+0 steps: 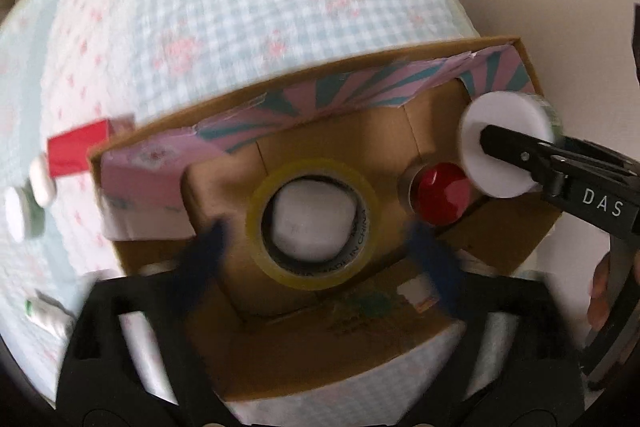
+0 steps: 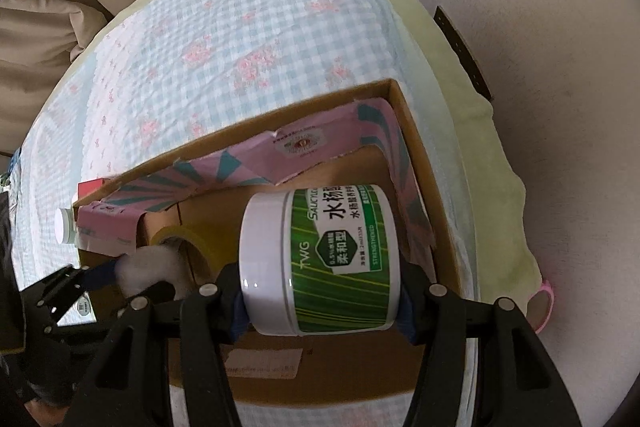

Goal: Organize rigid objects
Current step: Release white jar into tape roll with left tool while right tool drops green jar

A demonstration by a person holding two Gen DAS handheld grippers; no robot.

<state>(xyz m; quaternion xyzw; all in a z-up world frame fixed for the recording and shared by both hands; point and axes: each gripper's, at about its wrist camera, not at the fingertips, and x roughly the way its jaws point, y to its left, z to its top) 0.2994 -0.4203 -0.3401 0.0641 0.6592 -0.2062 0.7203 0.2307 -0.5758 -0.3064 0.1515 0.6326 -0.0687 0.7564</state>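
Two tools are hanging over the open brown cardboard box [image 2: 420, 163]: my right tool [image 2: 320, 301] is gripping the white-lidded green-labelled jar [image 2: 320, 259], lying sideways above the box; my left tool [image 1: 316, 239] is gaping wide, empty, over the yellow tape roll [image 1: 314, 223].

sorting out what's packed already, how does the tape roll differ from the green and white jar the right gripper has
The tape roll lies flat on the floor of the cardboard box, free of the open left gripper; the jar hangs above the box, clamped on its side in the right gripper. The roll is an open yellowish ring; the jar is closed, with a white lid and green label. Both are round.
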